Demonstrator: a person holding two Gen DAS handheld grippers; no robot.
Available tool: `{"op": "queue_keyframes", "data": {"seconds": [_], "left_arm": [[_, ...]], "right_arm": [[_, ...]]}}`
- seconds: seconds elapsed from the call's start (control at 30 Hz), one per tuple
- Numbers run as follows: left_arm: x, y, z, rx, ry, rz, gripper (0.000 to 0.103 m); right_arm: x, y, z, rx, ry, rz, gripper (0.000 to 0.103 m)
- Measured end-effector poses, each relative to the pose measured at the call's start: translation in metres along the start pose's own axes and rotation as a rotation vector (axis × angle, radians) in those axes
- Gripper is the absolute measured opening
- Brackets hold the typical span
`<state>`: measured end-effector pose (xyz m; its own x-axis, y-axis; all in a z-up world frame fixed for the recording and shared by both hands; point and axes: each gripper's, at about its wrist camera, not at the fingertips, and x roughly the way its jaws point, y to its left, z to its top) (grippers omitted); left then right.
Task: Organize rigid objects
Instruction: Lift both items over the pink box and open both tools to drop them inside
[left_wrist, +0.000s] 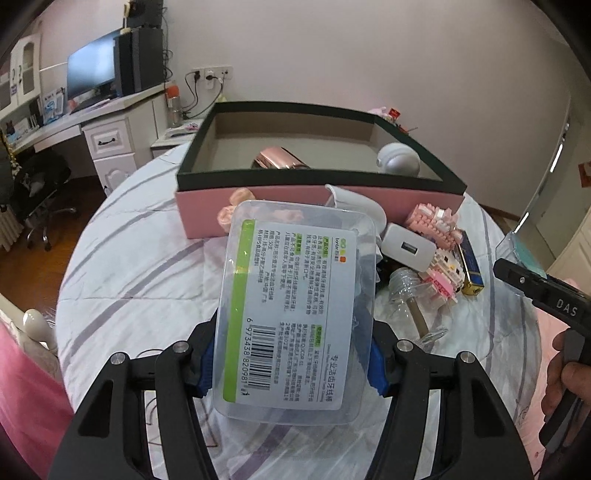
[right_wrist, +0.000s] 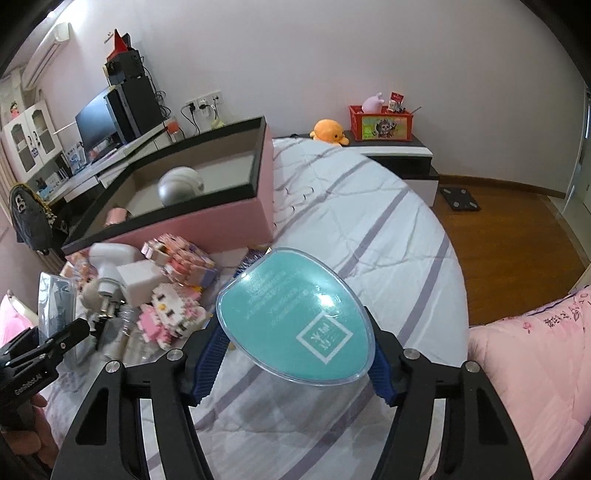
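The left hand-held gripper (left_wrist: 291, 363) is clenched on a clear rectangular plastic box with a white and green label (left_wrist: 295, 314), blue pads pressing its two long sides, the box lifted off the striped white bedspread (left_wrist: 147, 266). The label carries a barcode with the digits 6 973438 820981 and blocks of Chinese print too small for me to read. Just ahead of that box stands the big pink cardboard box with a dark green rim (left_wrist: 317, 210), its near wall close in front and its top open. Inside lie a rose-gold metallic cylinder (left_wrist: 277, 160) and a white round device (left_wrist: 399, 157), with bare floor between them and toward the far wall. To the right of the left hand-held gripper a heap crowds the bed: a white USB charger block (left_wrist: 406, 251), pink and white toy-brick figures (left_wrist: 439, 240) and a small clear glass bottle (left_wrist: 406, 286).

The right hand-held gripper (right_wrist: 295, 363) grasps a rounded clear case with a teal insert (right_wrist: 295, 317), held above the bedspread. The insert shows a white square logo and faint lines I cannot make out. Ahead and right of it the bed lies open up to its curved edge, with wooden floor (right_wrist: 517, 240) beyond. A pink quilt (right_wrist: 535, 362) lies close on its right. The left tool's arm reads "DAS" in one view.
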<state>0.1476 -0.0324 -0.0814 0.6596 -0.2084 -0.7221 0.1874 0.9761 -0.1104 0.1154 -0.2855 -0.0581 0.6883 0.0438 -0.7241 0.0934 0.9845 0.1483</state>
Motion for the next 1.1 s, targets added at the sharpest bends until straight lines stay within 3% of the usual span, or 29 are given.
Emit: {"op": "queue_keyframes", "data": {"seconds": [0.3, 0.6, 0.87, 1.1], "left_arm": [[-0.034, 0.007, 0.015, -0.005, -0.062, 0.027, 0.063], [-0.056, 0.016, 0.078, 0.009, -0.189, 0.053, 0.063], [-0.026, 0.020, 0.138, 0.018, -0.218, 0.044, 0.063], [0.039, 0.015, 0.165, 0.032, -0.136, 0.043, 0.063]], "right_arm": [[-0.022, 0.024, 0.018, -0.048, -0.038, 0.067, 0.067], [-0.030, 0.065, 0.073, -0.156, -0.106, 0.144, 0.068], [0.004, 0.090, 0.132, -0.186, -0.115, 0.173, 0.068], [0.070, 0.097, 0.163, -0.175, -0.019, 0.170, 0.068]]}}
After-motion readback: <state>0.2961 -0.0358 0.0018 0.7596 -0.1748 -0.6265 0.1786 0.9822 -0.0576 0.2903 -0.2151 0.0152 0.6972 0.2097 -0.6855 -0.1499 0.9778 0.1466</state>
